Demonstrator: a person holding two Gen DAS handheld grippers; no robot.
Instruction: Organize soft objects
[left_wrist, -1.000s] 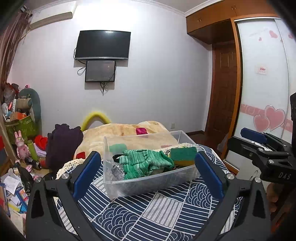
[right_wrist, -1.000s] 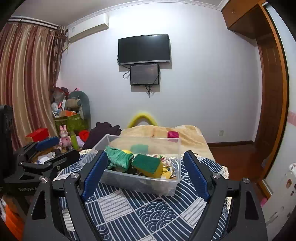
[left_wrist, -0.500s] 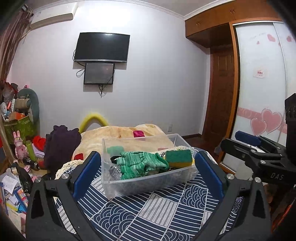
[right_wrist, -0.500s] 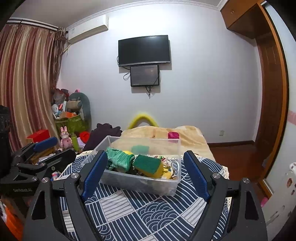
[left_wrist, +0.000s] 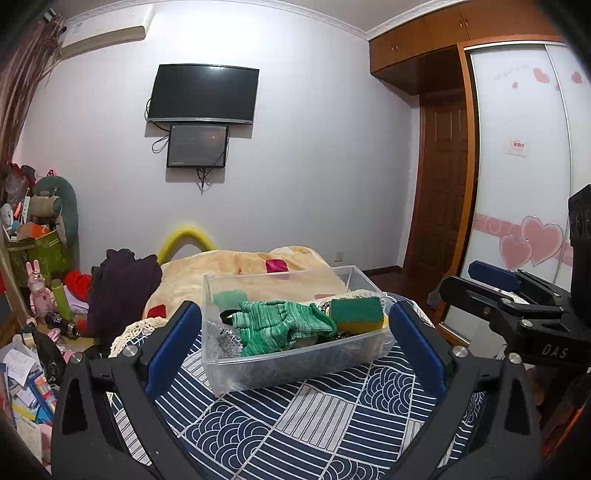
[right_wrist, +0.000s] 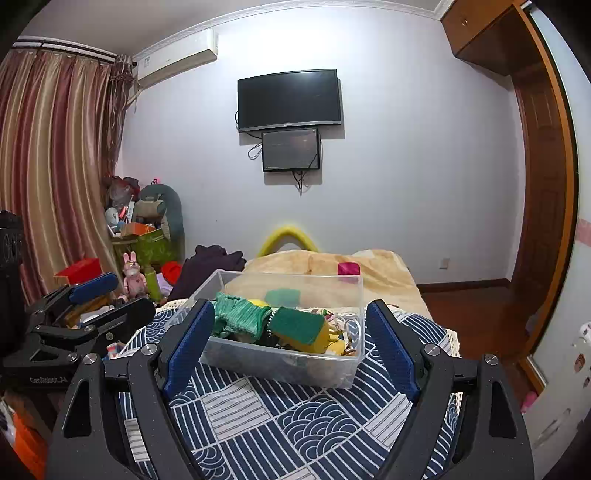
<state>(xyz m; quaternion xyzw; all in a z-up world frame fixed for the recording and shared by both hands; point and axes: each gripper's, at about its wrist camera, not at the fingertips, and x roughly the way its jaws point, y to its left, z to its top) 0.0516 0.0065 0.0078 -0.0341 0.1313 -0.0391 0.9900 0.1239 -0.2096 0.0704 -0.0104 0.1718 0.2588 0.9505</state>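
A clear plastic bin (left_wrist: 295, 369) (right_wrist: 284, 365) stands on the blue patterned cloth. In it lie a green knit glove (left_wrist: 280, 325) (right_wrist: 240, 315), a green and yellow sponge (left_wrist: 356, 314) (right_wrist: 301, 328) and other small soft things. My left gripper (left_wrist: 295, 343) is open and empty, its blue pads either side of the bin, short of it. My right gripper (right_wrist: 288, 339) is open and empty too, facing the bin. Each gripper shows at the edge of the other's view, the right one (left_wrist: 517, 295) and the left one (right_wrist: 81, 306).
The blue patterned cloth (left_wrist: 314, 424) covers a table in front of a bed with a beige blanket (left_wrist: 236, 266). A dark purple garment (left_wrist: 122, 284) and piled clutter (left_wrist: 33, 295) lie to the left. A wardrobe (left_wrist: 524, 184) and a door stand to the right.
Both grippers have drawn back and tilted up a little; the bin sits slightly lower and smaller in both views. Both stay open and empty.
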